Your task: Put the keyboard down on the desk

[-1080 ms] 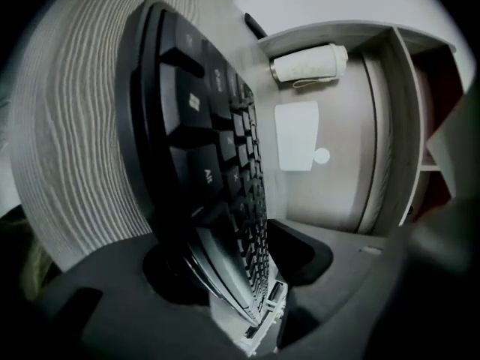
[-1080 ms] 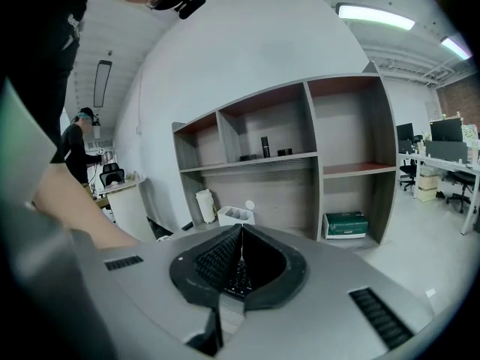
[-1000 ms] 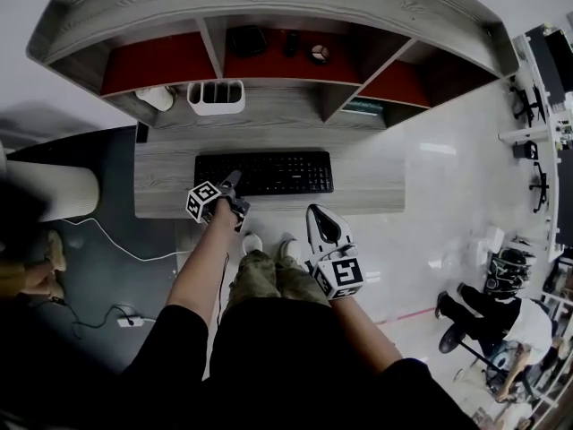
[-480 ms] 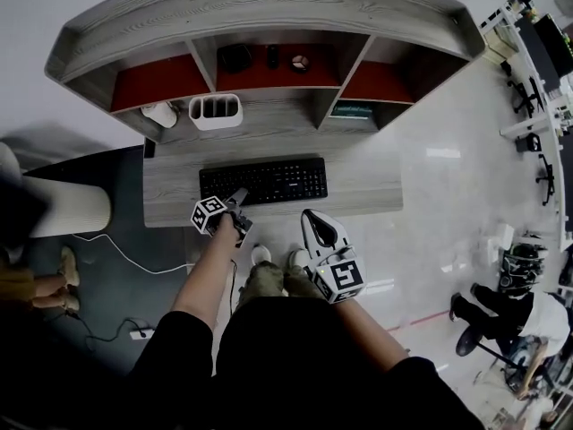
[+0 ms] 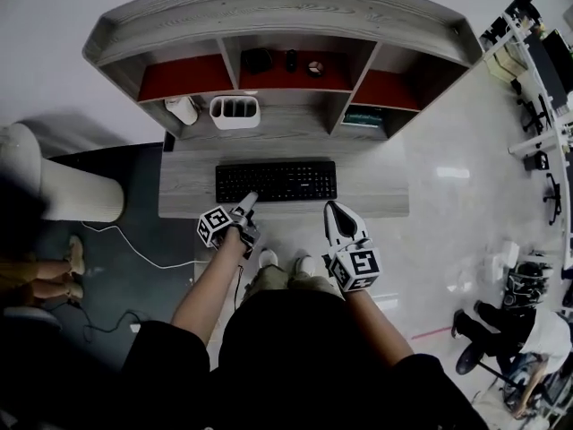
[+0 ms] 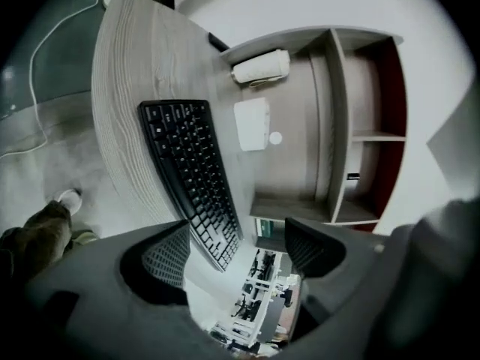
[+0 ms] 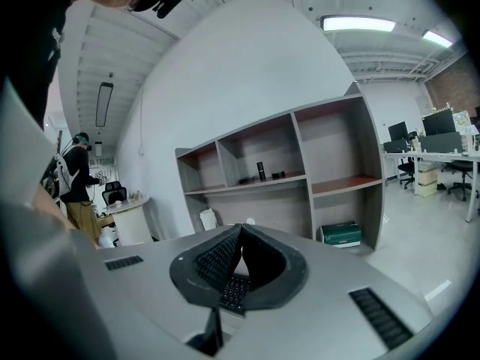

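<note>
The keyboard lies flat on the desk, in the middle part, with its long side along the front edge. It touches no gripper.

The left gripper is released: its jaws stand wide apart with nothing between them, just in front of the left half of the keyboard. The right gripper has its jaws pressed together at the tips and it holds nothing; it hangs near the right front corner of the keyboard, apart from it.

I judge the keyboard to be light, stiff and thin, made of smooth plastic, so it probably slides easily on the wood. The keys sink under pressure, so the plain rim at the front edge seems the better place to hold. Because it is long, a grip at one end would probably let it tilt.

To my eye the task looks done.
</note>
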`<state>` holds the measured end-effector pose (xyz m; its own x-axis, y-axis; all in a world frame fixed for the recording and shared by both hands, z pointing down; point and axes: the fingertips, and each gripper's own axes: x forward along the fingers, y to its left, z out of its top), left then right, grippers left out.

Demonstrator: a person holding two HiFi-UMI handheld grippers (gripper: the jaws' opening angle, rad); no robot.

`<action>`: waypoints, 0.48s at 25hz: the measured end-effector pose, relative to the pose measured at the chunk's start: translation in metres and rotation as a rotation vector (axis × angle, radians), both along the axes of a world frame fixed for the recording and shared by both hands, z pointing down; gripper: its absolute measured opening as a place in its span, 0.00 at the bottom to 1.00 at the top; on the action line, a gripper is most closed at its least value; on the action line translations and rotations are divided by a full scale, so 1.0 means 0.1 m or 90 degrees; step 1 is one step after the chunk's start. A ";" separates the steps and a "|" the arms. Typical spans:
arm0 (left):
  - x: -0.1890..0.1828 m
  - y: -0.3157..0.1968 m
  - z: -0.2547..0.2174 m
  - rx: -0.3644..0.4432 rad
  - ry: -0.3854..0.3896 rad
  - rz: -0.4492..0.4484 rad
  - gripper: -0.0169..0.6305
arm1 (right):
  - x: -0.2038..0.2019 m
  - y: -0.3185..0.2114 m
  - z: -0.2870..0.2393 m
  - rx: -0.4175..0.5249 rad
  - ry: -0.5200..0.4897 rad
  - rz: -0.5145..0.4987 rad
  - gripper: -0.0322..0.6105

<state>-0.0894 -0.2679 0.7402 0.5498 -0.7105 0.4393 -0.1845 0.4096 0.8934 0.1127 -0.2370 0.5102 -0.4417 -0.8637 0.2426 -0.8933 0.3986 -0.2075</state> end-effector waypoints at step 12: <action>-0.54 0.11 -1.75 0.410 -0.343 0.074 0.37 | -0.14 -0.26 -0.18 0.014 0.026 -0.011 0.07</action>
<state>-0.1429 -0.2567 0.5649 0.4665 -0.8635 0.1915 -0.6610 -0.1965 0.7242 0.0988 -0.2631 0.4921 -0.4470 -0.8611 0.2423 -0.8937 0.4183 -0.1623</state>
